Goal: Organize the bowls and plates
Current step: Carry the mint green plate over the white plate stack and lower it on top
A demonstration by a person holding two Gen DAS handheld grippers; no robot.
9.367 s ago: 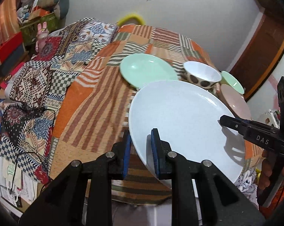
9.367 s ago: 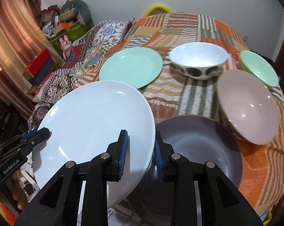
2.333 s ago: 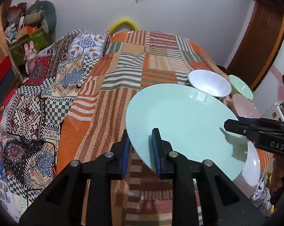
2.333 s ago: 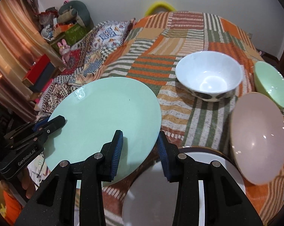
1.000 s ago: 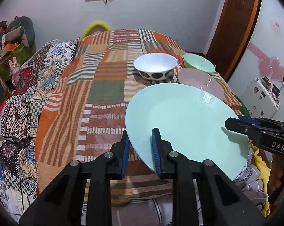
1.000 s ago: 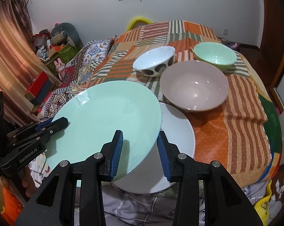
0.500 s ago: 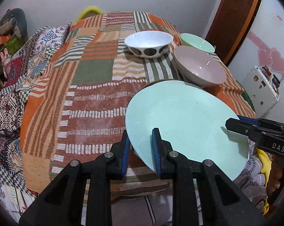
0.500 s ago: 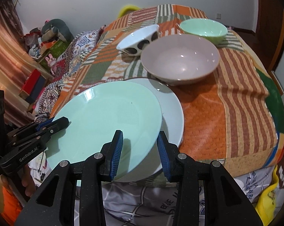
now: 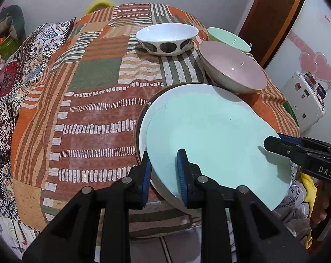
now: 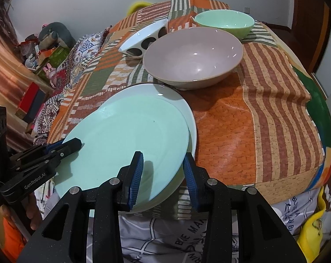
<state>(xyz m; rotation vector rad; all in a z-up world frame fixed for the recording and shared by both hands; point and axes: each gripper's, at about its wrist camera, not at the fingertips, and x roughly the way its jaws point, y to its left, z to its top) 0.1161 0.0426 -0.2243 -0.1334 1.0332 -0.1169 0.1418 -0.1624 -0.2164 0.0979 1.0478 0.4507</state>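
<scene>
A mint green plate [image 9: 213, 135] [image 10: 126, 131] hangs just over a white plate [image 9: 143, 129] [image 10: 192, 118], which lies on a dark plate [image 9: 138, 118] at the table's near edge. I cannot tell whether the mint plate touches the white one. My left gripper [image 9: 163, 166] [image 10: 71, 144] is shut on the mint plate's left rim. My right gripper [image 10: 163, 160] [image 9: 275, 141] is shut on its right rim. Behind stand a pink bowl [image 9: 233, 70] [image 10: 194, 57], a white bowl with dark spots [image 9: 167, 37] [image 10: 143, 37] and a green bowl [image 9: 226, 37] [image 10: 224, 22].
A patchwork cloth [image 9: 88, 100] [image 10: 264, 109] covers the table and hangs over its near edge. A patterned bed or sofa with toys [image 9: 16, 50] lies to the left. A white box [image 9: 305, 96] and a wooden door [image 9: 272, 17] are on the right.
Both grippers have sunk with the mint plate, which now sits low over the white plate. The bowls appear closer and higher in both views.
</scene>
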